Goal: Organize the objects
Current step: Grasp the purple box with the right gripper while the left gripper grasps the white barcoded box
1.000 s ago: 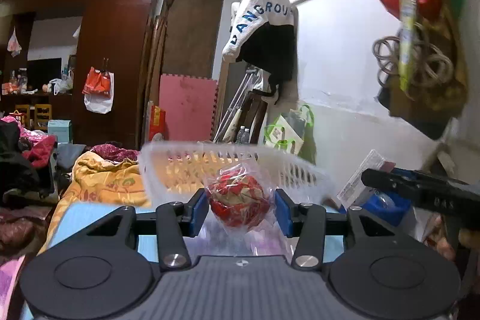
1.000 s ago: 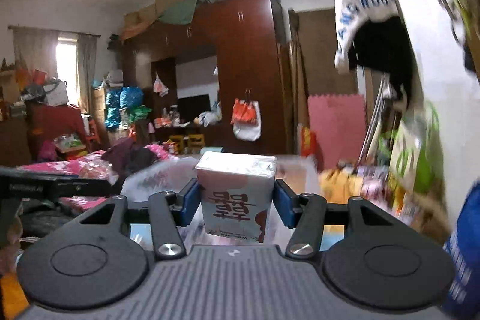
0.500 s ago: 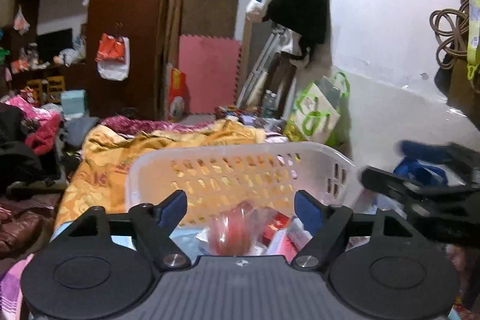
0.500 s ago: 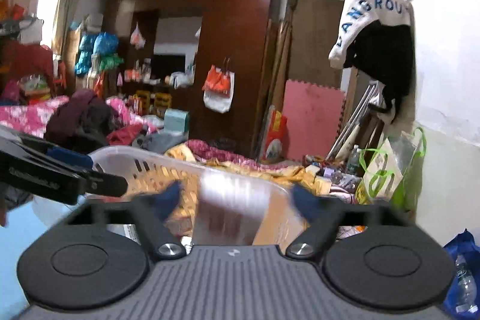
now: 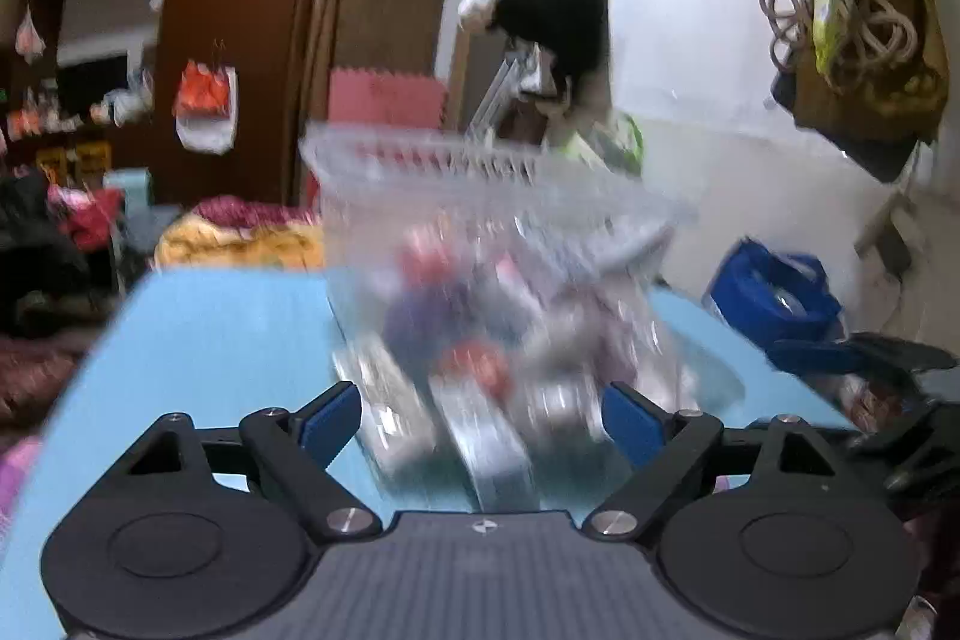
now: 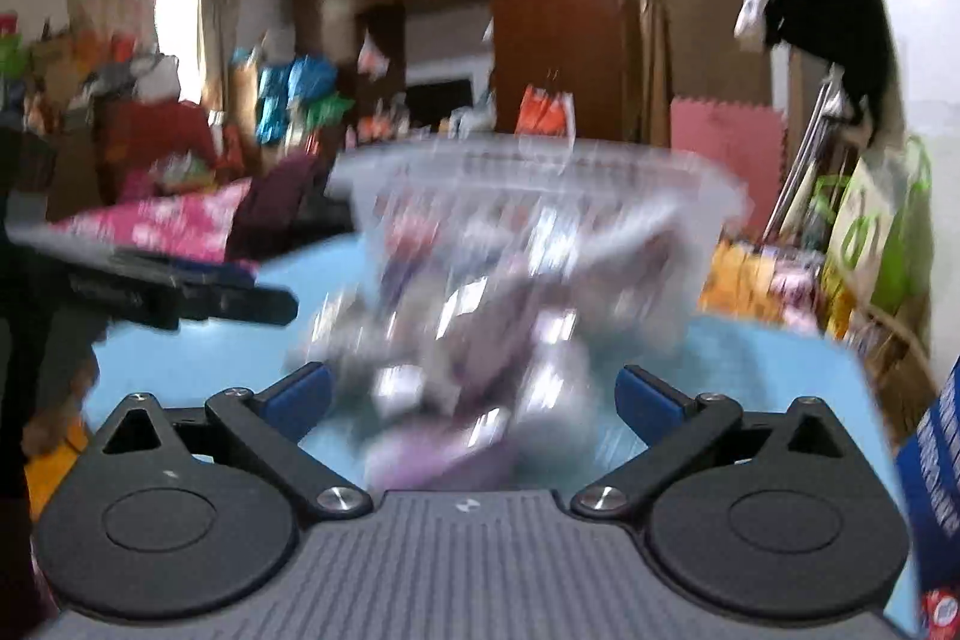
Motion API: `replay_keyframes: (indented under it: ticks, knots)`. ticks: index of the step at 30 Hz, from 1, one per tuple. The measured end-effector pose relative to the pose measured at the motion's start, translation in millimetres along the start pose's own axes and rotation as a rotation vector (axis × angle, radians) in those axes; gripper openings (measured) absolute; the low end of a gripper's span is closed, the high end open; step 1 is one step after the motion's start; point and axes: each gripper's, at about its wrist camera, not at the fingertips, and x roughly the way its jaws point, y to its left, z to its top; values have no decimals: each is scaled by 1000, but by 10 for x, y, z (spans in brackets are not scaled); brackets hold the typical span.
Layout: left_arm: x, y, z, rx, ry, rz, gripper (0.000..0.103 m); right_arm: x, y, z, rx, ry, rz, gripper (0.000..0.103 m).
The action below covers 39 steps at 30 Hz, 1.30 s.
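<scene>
A white slotted plastic basket [image 5: 480,178] stands on the light blue table [image 5: 228,328], with several blurred packets and cartons inside it. It also shows in the right wrist view [image 6: 540,184]. My left gripper [image 5: 483,421] is open and empty, just in front of the basket. My right gripper [image 6: 474,400] is open and empty too, in front of the basket. The right gripper's black body [image 5: 864,358] shows at the right of the left wrist view. Both views are motion-blurred.
A blue bag [image 5: 774,292] sits at the table's right by the white wall. Bags and rope [image 5: 852,10] hang on that wall. A dark wardrobe [image 6: 540,22] and piles of clothes [image 6: 168,220] fill the room behind.
The left gripper has let go of the red wrapped ball and the right gripper the carton; both fell into the basket. Both grippers opened wide and pulled back and down.
</scene>
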Motion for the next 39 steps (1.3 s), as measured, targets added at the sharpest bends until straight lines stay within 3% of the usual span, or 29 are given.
replay_keyframes:
  ticks: [4,7,8,10,11,15,20,22,25,39]
  knots:
    - [67,-17,-103,-17,32,12,87,168,25,-85,34,65,68,103]
    - [116,-84,-124,13,37,44,78,284,134,-42,-34,80,8,100]
    - [126,-96,-156,22,41,56,76,316,172,-40,-49,87,-7,95]
    - [174,-129,-192,34,62,66,56,393,195,-38,-69,106,-19,85]
    - [201,-141,-212,38,72,66,53,407,205,-53,-72,116,-33,73]
    - [269,-202,-234,42,87,55,52,239,211,-154,-79,48,-55,73]
    - [347,-281,-195,52,74,130,52,38,153,-255,-48,-20,-35,73]
    - [374,-274,-195,41,83,126,52,-41,119,-256,-32,-44,-35,73]
    - [376,-283,-196,47,82,144,40,-98,71,-237,-17,-63,-35,73]
    - [-141,-254,-272,86,-116,114,39,-138,-25,-274,28,-100,-21,73]
